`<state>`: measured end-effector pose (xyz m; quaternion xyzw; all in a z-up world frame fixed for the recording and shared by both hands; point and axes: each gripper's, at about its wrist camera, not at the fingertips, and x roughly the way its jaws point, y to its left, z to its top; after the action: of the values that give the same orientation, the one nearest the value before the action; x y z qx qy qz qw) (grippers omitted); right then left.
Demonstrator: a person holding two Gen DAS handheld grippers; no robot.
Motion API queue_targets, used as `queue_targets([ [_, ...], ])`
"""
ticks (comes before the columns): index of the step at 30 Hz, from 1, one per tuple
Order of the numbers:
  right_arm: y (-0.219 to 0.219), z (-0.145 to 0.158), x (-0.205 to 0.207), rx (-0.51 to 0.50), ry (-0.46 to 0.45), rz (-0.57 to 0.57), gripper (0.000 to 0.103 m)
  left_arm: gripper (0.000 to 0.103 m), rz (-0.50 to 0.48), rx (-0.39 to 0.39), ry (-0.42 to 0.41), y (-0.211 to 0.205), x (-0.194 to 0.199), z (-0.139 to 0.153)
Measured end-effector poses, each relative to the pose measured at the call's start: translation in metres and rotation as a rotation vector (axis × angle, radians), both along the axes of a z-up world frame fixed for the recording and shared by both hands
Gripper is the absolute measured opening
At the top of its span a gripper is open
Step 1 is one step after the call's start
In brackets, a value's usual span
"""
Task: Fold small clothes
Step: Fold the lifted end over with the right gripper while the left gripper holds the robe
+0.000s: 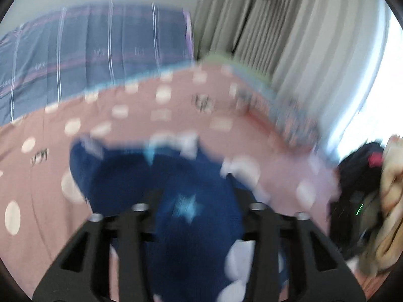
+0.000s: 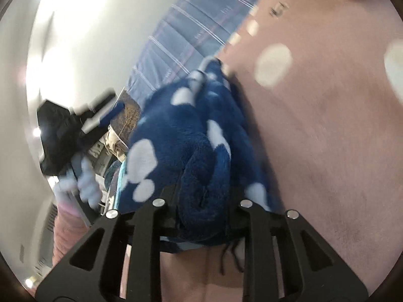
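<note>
Keep both sets of jaws pinched narrow on the navy fleece garment (image 2: 191, 136), left gripper (image 1: 199, 201) and right gripper (image 2: 201, 201) alike, lift evenly above the pink dotted bedspread (image 1: 156, 115), then lay flat, likely avoiding bunching.

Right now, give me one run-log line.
phase: folding | left hand-held gripper: shut on blue fleece garment | right hand-held gripper: shut on it | surface: pink spotted bedspread
</note>
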<state>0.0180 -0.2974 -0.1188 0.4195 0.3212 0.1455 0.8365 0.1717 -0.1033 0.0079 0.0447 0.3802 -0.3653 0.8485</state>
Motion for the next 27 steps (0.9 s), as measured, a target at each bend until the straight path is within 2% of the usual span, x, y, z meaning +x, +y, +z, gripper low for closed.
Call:
queue_targets([
  [1,-0.002,0.003,-0.003,-0.015,-0.004,-0.017,0.023,0.029,-0.015,0.069,0.015,-0.009,-0.002,-0.019],
  [2,-0.002,0.006,-0.003,-0.039,-0.009,-0.022,0.023,0.029,-0.026,0.112,-0.016,-0.016,-0.008,-0.032],
  [4,0.001,0.012,-0.003,-0.087,-0.007,-0.014,0.023,0.027,-0.030,0.146,-0.052,-0.024,-0.011,-0.045],
  [6,0.004,0.017,-0.004,-0.148,0.004,0.002,0.024,0.025,-0.034,0.133,-0.019,-0.030,-0.006,-0.053],
  [8,0.005,0.026,-0.010,-0.220,0.013,-0.030,0.034,0.024,-0.059,0.188,-0.040,-0.037,-0.006,-0.058],
  [9,0.004,0.034,-0.016,-0.260,0.005,-0.067,0.035,0.024,-0.066,0.211,-0.046,-0.039,-0.006,-0.060],
  [12,0.007,0.064,-0.030,-0.365,-0.089,-0.150,0.036,0.024,-0.066,0.211,-0.028,-0.038,-0.002,-0.062],
  [16,0.037,0.094,-0.018,-0.399,-0.248,-0.031,0.036,0.024,-0.052,0.227,-0.036,-0.049,-0.003,-0.064],
  [17,0.048,0.094,-0.009,-0.422,-0.252,-0.004,0.035,0.024,-0.051,0.241,-0.047,-0.053,-0.004,-0.064],
  [18,0.056,0.088,0.002,-0.459,-0.213,0.002,0.035,0.024,-0.051,0.256,-0.059,-0.056,-0.006,-0.064],
  [19,0.060,0.076,0.013,-0.493,-0.148,-0.007,0.034,0.024,-0.050,0.258,-0.063,-0.058,-0.006,-0.064],
  [20,0.060,0.050,0.031,-0.504,-0.032,-0.020,0.033,0.024,-0.050,0.249,-0.062,-0.056,-0.006,-0.064],
  [21,0.057,0.032,0.035,-0.478,-0.015,-0.024,0.031,0.024,-0.052,0.232,-0.056,-0.053,-0.005,-0.065],
  [22,0.055,0.023,0.032,-0.466,-0.054,-0.028,0.031,0.024,-0.051,0.224,-0.056,-0.053,-0.005,-0.066],
  [23,0.058,0.019,0.030,-0.501,-0.088,-0.030,0.031,0.024,-0.049,0.217,-0.061,-0.052,-0.005,-0.067],
  [27,0.064,0.022,0.031,-0.538,-0.056,-0.035,0.031,0.024,-0.051,0.214,-0.072,-0.053,-0.007,-0.065],
])
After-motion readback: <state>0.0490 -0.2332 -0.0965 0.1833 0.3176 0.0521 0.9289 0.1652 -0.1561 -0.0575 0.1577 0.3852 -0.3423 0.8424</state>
